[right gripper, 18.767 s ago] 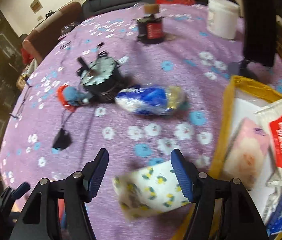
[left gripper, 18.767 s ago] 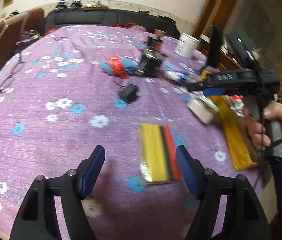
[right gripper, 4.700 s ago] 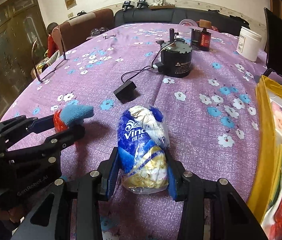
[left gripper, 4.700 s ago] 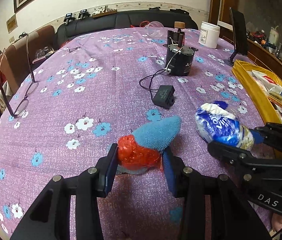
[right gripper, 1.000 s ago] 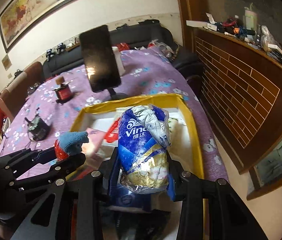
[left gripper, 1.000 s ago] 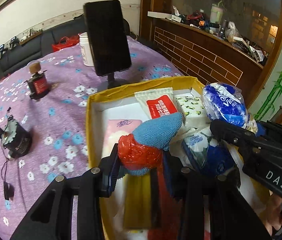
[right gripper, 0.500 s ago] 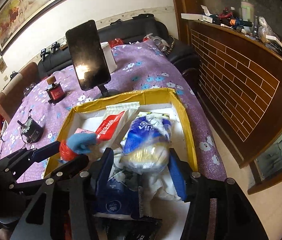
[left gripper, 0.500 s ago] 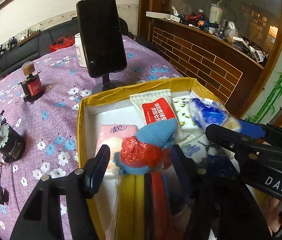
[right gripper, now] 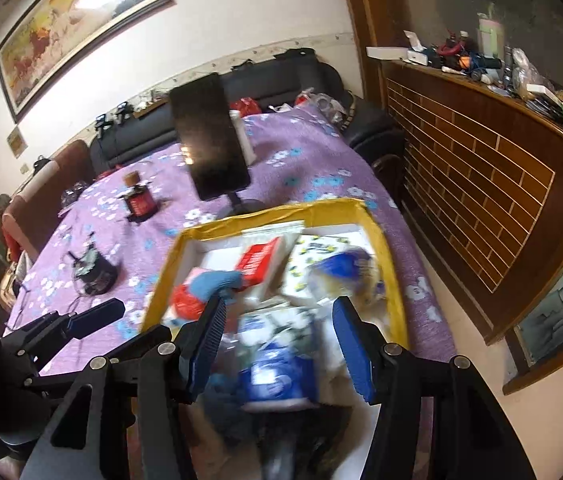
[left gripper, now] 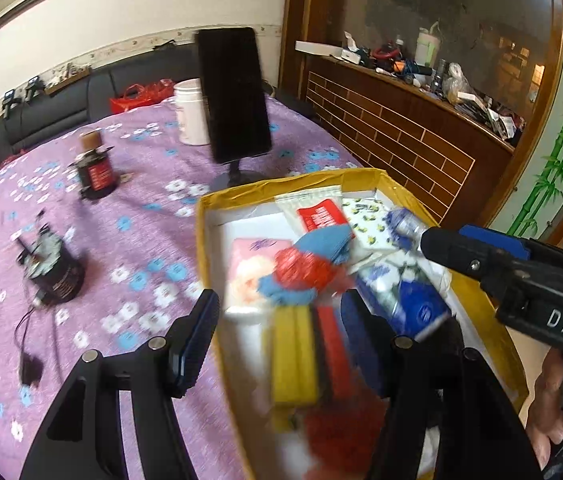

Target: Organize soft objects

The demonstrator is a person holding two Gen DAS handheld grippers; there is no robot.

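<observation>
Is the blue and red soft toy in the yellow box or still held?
In the box. The toy lies among packets inside the yellow box, beyond the left gripper, whose pads are apart and clear of it.

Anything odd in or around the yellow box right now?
Nothing damaged or spilled. The yellow box is heaped: the blue-and-red soft bundle and blue tissue pack lie loosely atop other packets. The motor and phone stand sit outside on the cloth.

Both grippers (left gripper: 277,334) (right gripper: 277,344) agape, empty.
</observation>
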